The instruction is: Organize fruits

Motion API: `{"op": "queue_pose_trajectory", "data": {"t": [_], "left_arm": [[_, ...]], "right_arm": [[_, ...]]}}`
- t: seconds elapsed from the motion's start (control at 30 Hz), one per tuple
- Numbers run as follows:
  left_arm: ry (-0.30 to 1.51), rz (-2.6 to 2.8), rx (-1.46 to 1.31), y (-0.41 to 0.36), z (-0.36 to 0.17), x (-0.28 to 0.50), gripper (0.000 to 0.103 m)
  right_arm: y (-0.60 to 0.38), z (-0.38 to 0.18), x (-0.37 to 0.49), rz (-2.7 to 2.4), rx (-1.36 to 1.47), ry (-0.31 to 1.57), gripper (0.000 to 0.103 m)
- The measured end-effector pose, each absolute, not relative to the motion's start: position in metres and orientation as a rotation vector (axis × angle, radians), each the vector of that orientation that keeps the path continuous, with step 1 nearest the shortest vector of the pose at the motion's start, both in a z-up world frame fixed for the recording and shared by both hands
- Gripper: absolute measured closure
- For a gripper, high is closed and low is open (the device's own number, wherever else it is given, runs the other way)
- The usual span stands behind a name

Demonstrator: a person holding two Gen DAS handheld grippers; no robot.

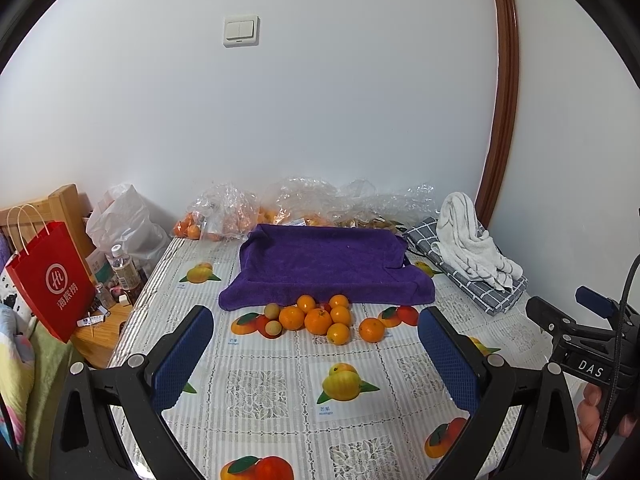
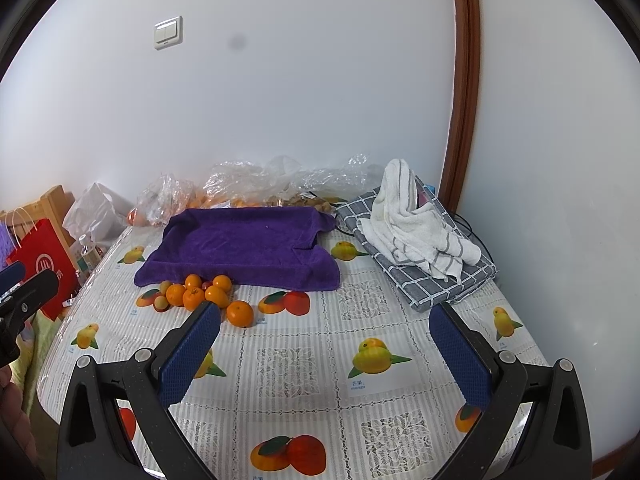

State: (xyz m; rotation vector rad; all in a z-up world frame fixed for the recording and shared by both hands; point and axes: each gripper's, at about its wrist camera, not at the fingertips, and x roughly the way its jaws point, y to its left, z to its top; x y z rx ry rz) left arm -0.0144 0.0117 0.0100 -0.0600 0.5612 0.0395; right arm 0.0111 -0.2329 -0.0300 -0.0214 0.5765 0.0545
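A cluster of several small oranges (image 1: pixel 318 320) and two pale round fruits (image 1: pixel 273 328) lies on the patterned tablecloth just in front of a purple towel (image 1: pixel 326 264). One orange (image 1: pixel 371 329) sits slightly apart to the right. My left gripper (image 1: pixel 316 356) is open and empty, hovering above the cloth in front of the cluster. In the right wrist view the cluster (image 2: pixel 194 296) and the lone orange (image 2: pixel 240 313) lie left of centre before the purple towel (image 2: pixel 240 246). My right gripper (image 2: pixel 324 354) is open and empty, to the right of the fruit.
Clear plastic bags with more fruit (image 1: pixel 224 216) stand against the back wall. A white striped towel (image 1: pixel 472 236) lies on a folded grey checked cloth (image 1: pixel 480 284) at the right. A red paper bag (image 1: pixel 50 280) and a bottle (image 1: pixel 125 268) stand off the table's left edge.
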Motion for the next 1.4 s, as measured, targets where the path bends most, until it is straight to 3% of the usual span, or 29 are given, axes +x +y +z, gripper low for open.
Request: {"op": "queue_pose_trajectory", "data": {"t": [0.8, 1.2, 1.33, 1.4], "left_arm": [[0.556, 0.046, -0.067, 0.017, 0.015, -0.008, 0.000], [0.605, 0.106, -0.081, 0.053, -0.024, 0.033, 0.000], [0.644, 0.129, -0.075, 0.071, -0.047, 0.051, 0.001], [0.668, 0.119, -0.073, 0.078, -0.059, 0.060, 0.006]], "right_arm": [[-0.231, -0.036, 0.019, 0.067, -0.029, 0.591, 0.000], [-0.222, -0.072, 0.062, 0.078, -0.033, 0.647, 0.001], [-0.212, -0.094, 0.086, 0.104, -0.041, 0.696, 0.010], [-0.205, -0.107, 0.100, 0.130, -0.047, 0.734, 0.013]]}}
